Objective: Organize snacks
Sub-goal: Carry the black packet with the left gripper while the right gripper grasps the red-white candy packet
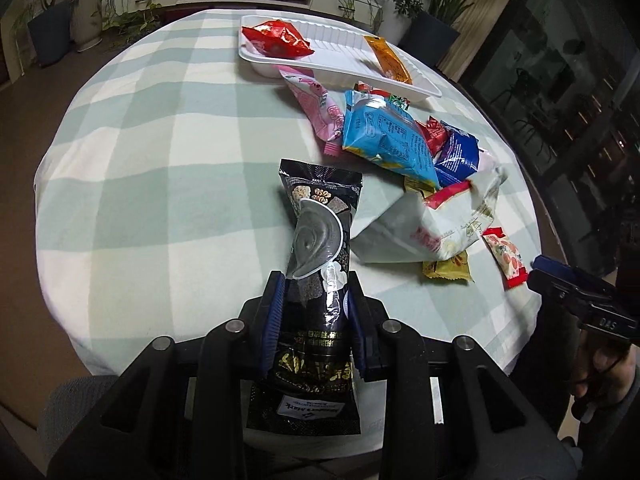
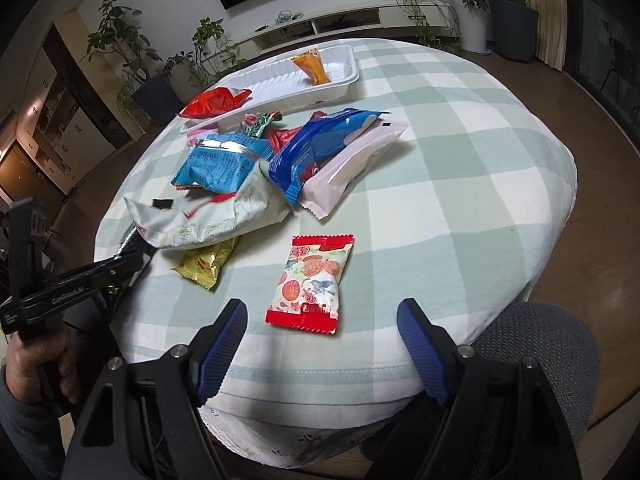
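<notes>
My left gripper [image 1: 314,312] is clamped on a long black snack packet [image 1: 318,240], the blue pads pressing its lower half from both sides. The packet's top end sticks out well past my fingertips, and its bottom end hangs back toward the wrist. It is lifted clear of the checked tablecloth [image 1: 160,160].

Ahead and to the right of those fingers lies the pile of loose snacks: a large pale bag [image 1: 432,224] just beyond the black packet's right edge, a light-blue bag [image 1: 384,136] on top farther out, a dark-blue packet [image 1: 458,154] to its right and a pink wrapper [image 1: 316,108] to its left. A small gold packet [image 1: 446,268] peeks from under the pale bag.

Farthest ahead sits the white tray [image 1: 344,60], with a red bag [image 1: 276,38] at its left end and an orange sachet [image 1: 390,60] at its right end.

My right gripper [image 2: 322,332] has its jaws standing wide apart with nothing between the pads. Just beyond its fingertips, roughly centred between them, a small red-edged packet printed with fruit [image 2: 314,284] lies flat on the cloth. My left hand [image 2: 38,364], holding its gripper's handle, shows at the left edge of the right wrist view.
</notes>
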Available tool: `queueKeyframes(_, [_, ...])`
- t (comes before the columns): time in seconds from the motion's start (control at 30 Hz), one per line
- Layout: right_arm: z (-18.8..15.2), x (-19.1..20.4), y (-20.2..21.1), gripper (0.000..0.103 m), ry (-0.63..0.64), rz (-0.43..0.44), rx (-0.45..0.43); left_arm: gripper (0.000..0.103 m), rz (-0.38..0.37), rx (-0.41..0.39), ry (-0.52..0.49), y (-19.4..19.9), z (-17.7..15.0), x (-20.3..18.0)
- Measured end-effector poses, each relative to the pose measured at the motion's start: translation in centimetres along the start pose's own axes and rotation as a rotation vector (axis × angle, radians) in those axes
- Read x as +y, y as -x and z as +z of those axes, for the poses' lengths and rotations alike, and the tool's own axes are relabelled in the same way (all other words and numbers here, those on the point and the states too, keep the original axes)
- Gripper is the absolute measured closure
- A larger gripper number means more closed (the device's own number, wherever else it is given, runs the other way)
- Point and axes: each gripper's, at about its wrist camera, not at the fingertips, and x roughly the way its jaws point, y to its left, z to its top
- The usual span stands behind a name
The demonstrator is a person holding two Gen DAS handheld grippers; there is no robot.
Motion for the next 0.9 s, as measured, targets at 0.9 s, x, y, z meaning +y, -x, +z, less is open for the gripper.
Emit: queueKeyframes(0.9, [1.1, 2.9, -3.4, 0.060, 0.192, -0.157, 0.078, 0.076, 0.090, 0.038, -0.107, -1.0, -0.2, -1.5])
